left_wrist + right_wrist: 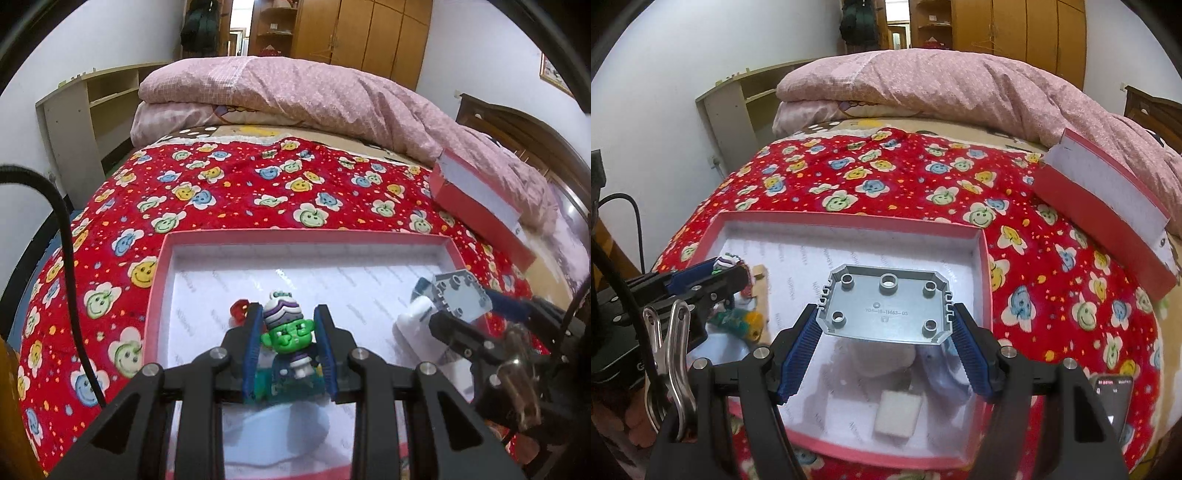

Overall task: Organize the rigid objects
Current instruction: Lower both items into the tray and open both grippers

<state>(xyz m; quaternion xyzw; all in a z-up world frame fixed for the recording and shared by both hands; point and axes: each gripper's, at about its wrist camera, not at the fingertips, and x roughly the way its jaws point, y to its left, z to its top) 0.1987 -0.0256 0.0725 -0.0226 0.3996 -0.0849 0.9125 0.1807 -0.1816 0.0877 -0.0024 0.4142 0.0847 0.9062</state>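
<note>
The left gripper (286,343) points forward and downward, its blue-padded jaws drawn narrow and clamped from both sides on a small green-faced figure (286,332). The right gripper (886,325) tilts down alike beside it, jaws spread wide with the pads pressed on the two short ends of a grey plate (886,306). The hands that hold them seem out of view.

Items (897,384) in box under grey plate blurred; phone (1115,402) partly behind right jaws.
</note>
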